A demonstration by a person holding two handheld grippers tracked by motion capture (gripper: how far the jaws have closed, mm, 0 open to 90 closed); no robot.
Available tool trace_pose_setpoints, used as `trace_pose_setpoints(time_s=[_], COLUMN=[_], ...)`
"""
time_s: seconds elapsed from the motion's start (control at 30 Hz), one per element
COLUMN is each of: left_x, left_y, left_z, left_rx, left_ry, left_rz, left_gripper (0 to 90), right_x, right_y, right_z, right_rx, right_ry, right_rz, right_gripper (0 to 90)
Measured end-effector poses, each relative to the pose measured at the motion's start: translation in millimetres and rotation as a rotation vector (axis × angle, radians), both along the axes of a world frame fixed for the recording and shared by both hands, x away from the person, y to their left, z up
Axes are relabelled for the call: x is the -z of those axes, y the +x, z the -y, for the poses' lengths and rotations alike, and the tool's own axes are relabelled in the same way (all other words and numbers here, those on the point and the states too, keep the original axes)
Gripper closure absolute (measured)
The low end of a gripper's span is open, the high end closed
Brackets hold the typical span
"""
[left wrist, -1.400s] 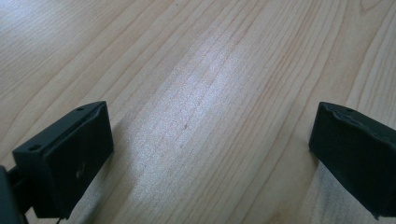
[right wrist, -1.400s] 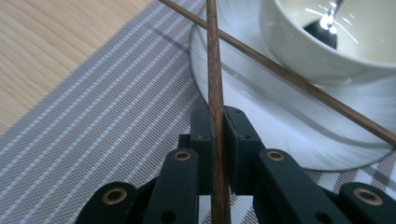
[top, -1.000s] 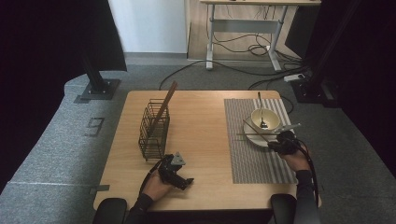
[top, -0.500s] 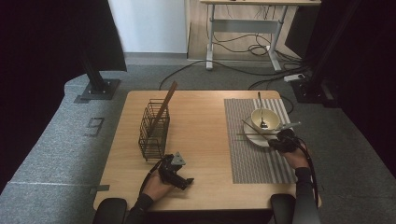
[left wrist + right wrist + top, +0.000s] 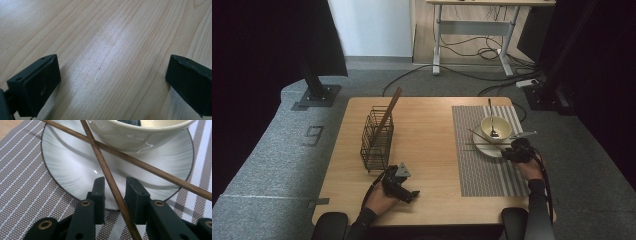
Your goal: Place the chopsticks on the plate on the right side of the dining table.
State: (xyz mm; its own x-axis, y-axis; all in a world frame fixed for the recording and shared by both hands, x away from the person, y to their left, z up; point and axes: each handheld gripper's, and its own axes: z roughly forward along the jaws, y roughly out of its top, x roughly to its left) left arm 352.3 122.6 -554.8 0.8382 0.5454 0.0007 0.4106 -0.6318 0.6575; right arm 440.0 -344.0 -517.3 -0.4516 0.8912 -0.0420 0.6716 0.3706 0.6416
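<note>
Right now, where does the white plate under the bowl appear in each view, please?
High view: the white plate lies right of centre on the striped placemat, under the bowl.
Right gripper view: it spans the upper half, just beyond the jaws.
Left gripper view: the camera faces the bare wooden table.
Shared landmark: the striped placemat beneath the plate.

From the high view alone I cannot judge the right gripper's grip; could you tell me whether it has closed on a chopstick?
Observer: Not yet. The right gripper has its jaws on either side of one chopstick, with a gap on each side.
Operator: Thank you. And is the left gripper holding anything?
Observer: No. The left gripper is wide open just above the bare wooden table, with nothing between its jaws.
</note>
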Motion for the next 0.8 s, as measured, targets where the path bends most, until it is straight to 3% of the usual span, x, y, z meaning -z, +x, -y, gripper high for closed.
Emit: trace_pose_setpoints(time_s=[0.3,0.8], left_x=[0.0,0.0], left_y=[0.0,0.0], left_z=[0.2,0.4], left_rx=[-0.001,-0.002], left_ry=[0.0,0.0], left_rz=[0.0,0.0], left_gripper=[0.0,0.0], right_x=[-6.0,-5.2], right_y=[-3.6,-1.7], right_z=[0.2,9.4], right_rx=[0.047,0.159], right_ry=[-0.068,-0.109], right_rz=[0.019,0.048], right_gripper=[56.4,42.8])
